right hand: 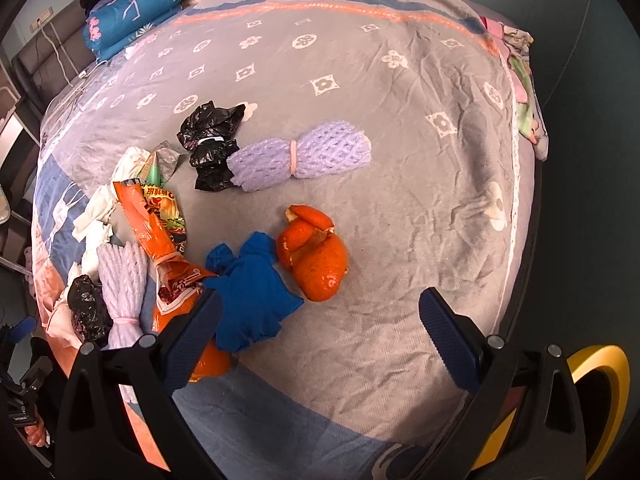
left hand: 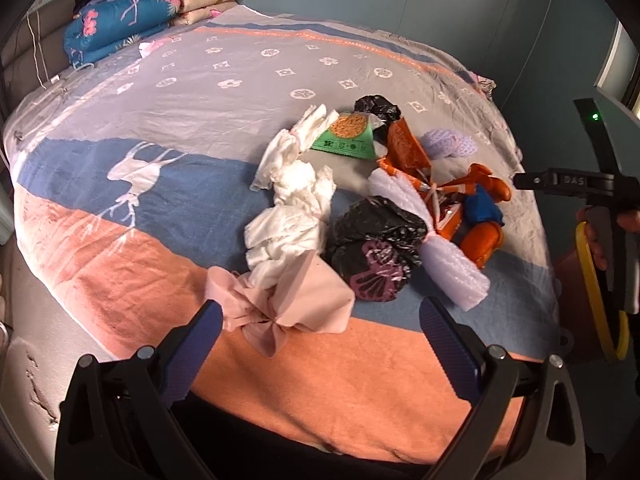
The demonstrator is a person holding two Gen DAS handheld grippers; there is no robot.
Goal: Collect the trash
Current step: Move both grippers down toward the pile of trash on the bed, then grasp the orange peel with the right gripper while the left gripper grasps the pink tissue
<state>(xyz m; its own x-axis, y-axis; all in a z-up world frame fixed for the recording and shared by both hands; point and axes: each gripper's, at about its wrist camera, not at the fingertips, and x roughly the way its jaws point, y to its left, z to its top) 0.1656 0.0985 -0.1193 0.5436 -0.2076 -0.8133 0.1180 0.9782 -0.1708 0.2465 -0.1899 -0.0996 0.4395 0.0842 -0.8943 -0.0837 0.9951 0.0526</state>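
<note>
Trash pile on bed (left hand: pixel 160 184), nothing collected yet; step in hand: approach, pick first piece. Left tool (left hand: pixel 320 332) spread wide, empty, hovering over pink cloth bundle (left hand: pixel 288 304) at bed's near edge. Right tool (right hand: pixel 320 328) also spread, empty, above blue rag (right hand: pixel 252 300) beside orange peel (right hand: pixel 316 256). Next move, likely: lower, centre jaws around bundle, close.

Trash lies on the bed (right hand: pixel 400 128): peel (right hand: pixel 316 256) right of the cloth (right hand: pixel 252 296), wrapper (right hand: pixel 160 224) left. Foam net (right hand: pixel 300 154) lies behind them, bag (right hand: pixel 210 142) touching its left end.
</note>
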